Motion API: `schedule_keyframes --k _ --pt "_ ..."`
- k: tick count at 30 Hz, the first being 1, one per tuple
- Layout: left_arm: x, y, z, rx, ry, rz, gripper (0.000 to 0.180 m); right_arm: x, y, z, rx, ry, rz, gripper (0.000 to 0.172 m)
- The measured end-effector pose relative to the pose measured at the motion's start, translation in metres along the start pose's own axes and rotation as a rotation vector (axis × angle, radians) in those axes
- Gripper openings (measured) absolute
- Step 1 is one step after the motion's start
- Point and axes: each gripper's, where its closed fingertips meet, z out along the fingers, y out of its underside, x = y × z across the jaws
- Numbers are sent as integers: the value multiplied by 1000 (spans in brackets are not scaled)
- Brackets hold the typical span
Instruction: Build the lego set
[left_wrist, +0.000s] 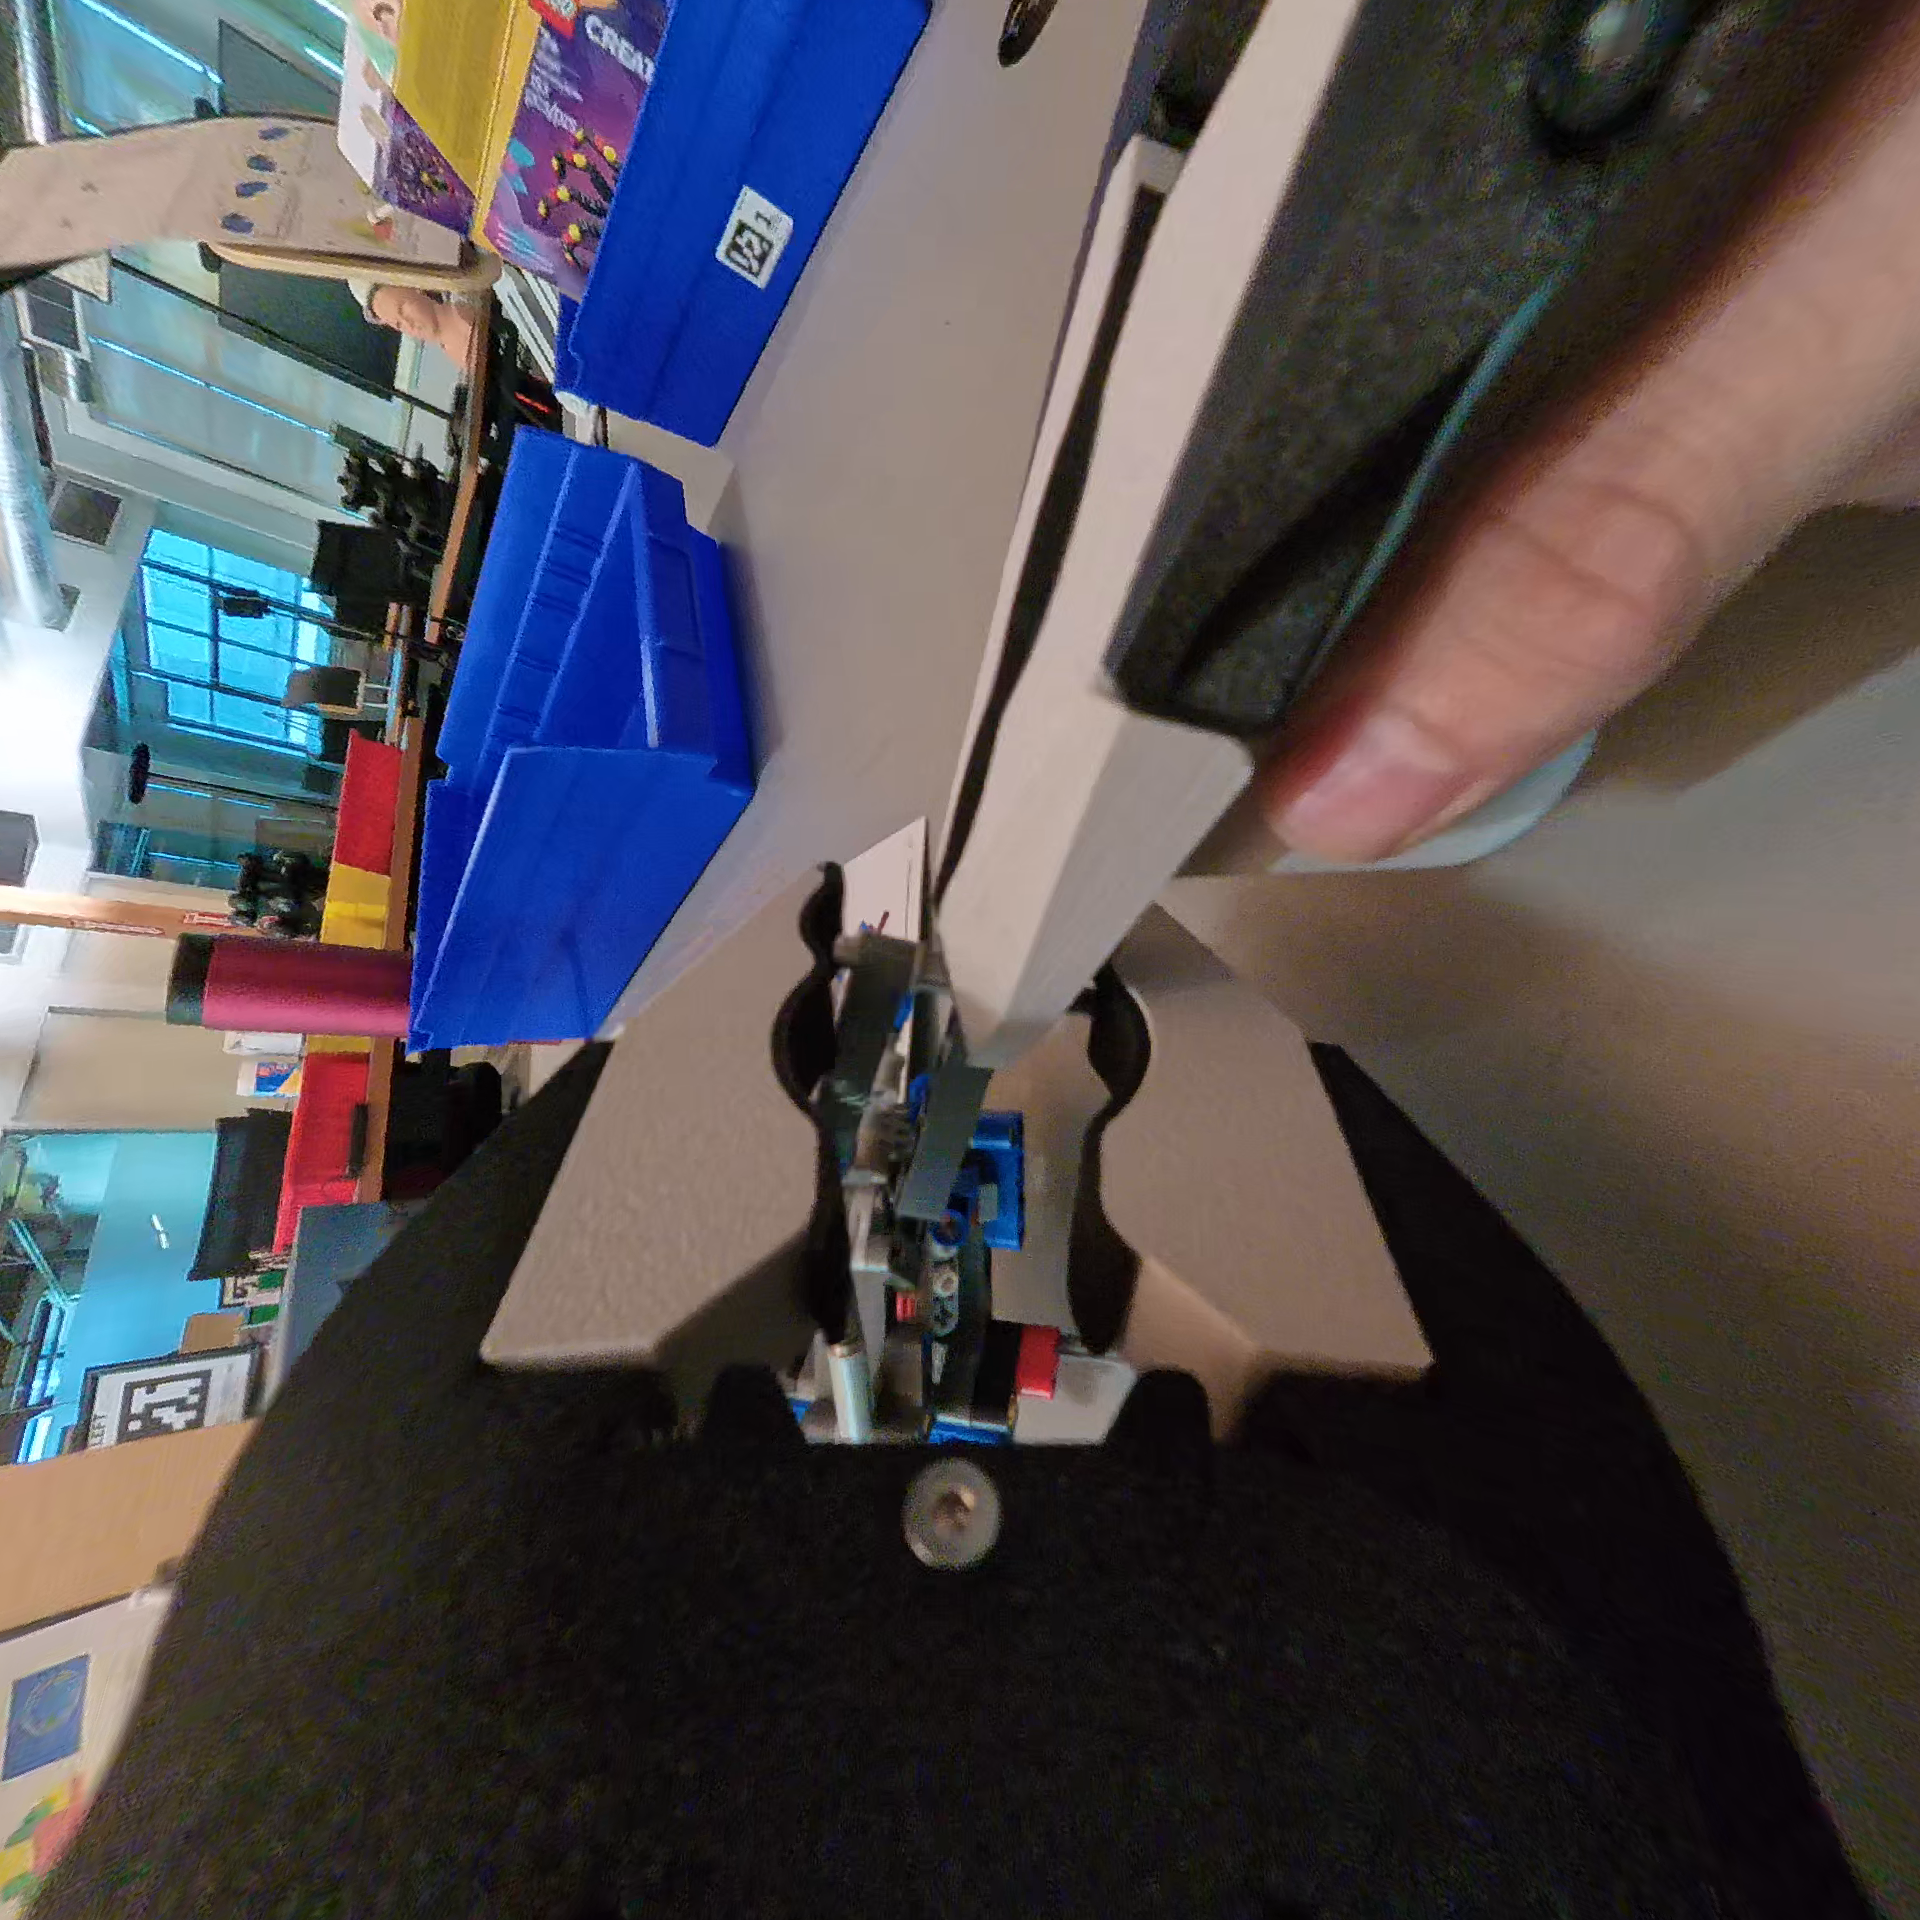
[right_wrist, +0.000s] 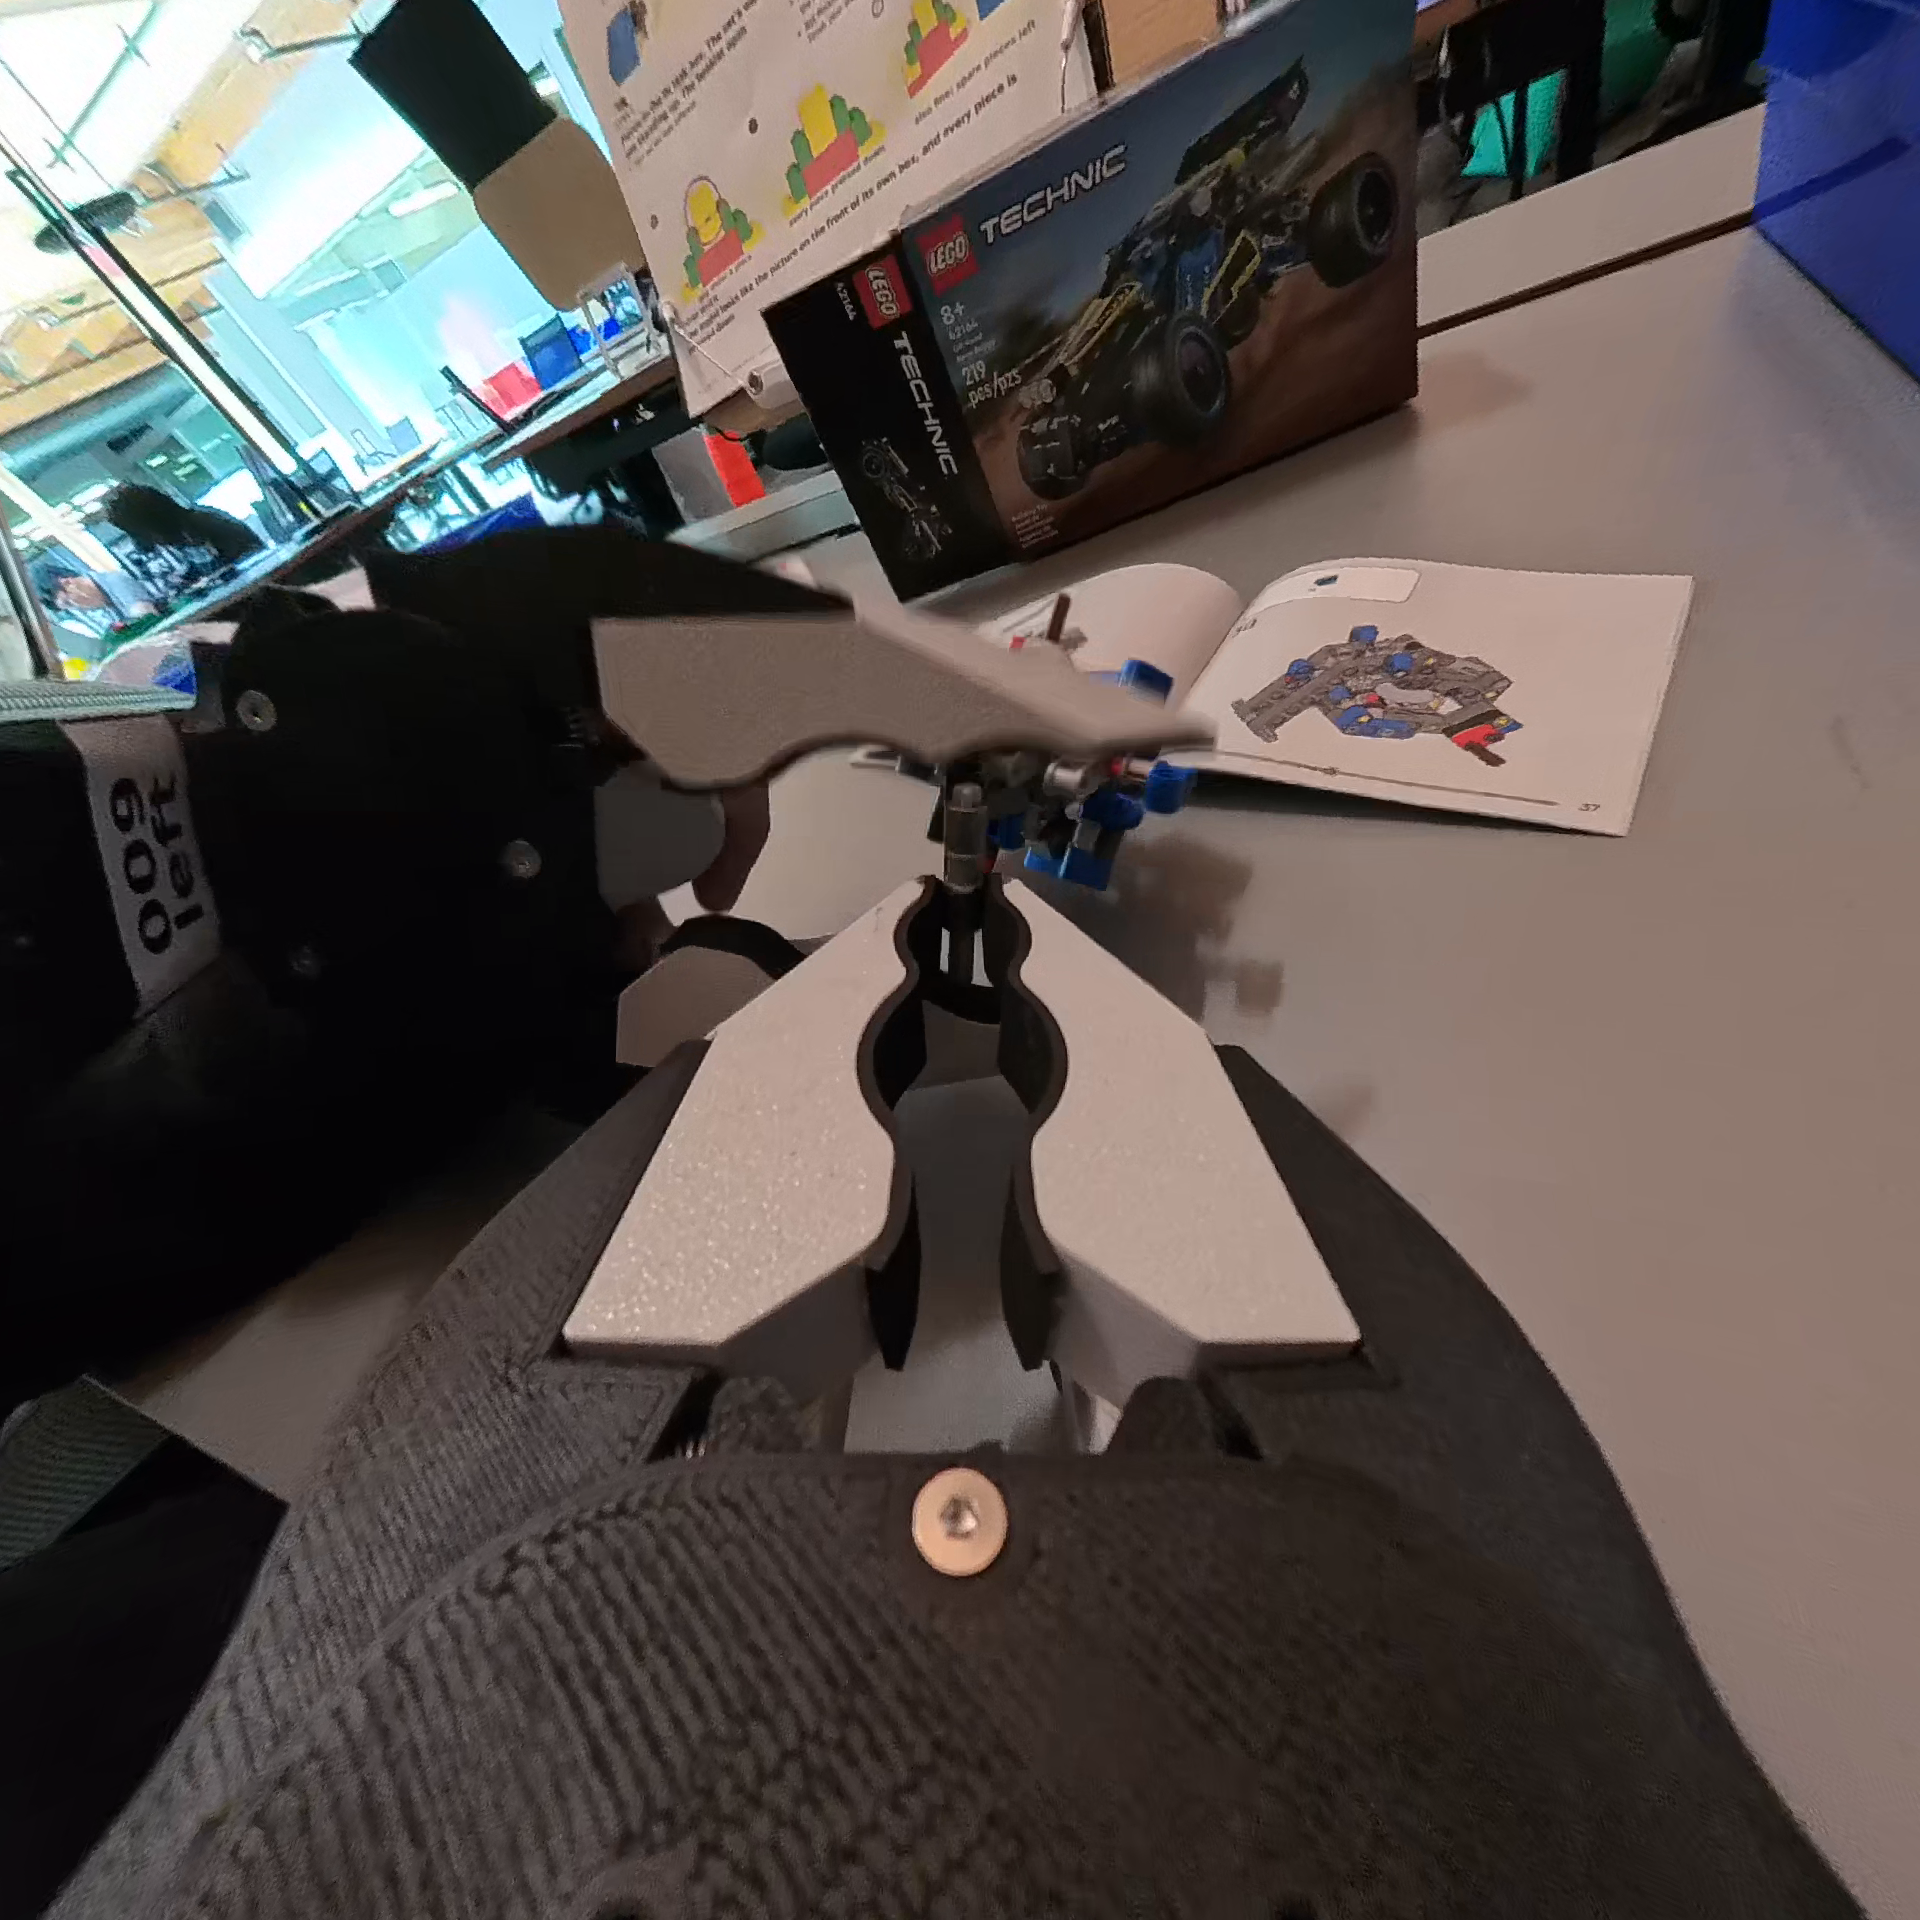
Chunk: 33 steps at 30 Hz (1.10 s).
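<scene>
The right hand-held gripper (right_wrist: 961, 888) is showing pale grey fingers (right_wrist: 769, 1153) with wavy black inner edges, a black ribbed body and one silver screw (right_wrist: 958, 1522). The left hand-held gripper (right_wrist: 1039, 769) is wearing a white label (right_wrist: 156, 862).

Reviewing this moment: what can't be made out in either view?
- Left wrist view: whether the left gripper's jaws press the grey-and-blue brick assembly; the right gripper's finger covers its top.
- Right wrist view: the left gripper's lower fingertip, hidden behind the right gripper's own fingers.
- Right wrist view: the booklet's left page, mostly behind the left gripper's upper finger.
- Left wrist view: the blue bin's inside, seen side-on.
</scene>
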Motion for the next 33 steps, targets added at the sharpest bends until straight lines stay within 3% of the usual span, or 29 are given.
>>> schedule_keyframes --k 15,21,25,31,33 --pt "-1 3 0 -43 -18 99 39 2 1 1 -8 8 13 6" --pt "1 3 1 -32 5 88 38 2 2 1 -11 15 13 6" --pt "-4 -5 1 50 -8 17 39 2 -4 -1 24 -14 42 6" --pt "-7 0 2 -21 -76 67 51 4 -1 -2 8 -13 55 6" --pt "-5 1 2 -45 -80 102 45 4 0 -2 5 -16 61 6"
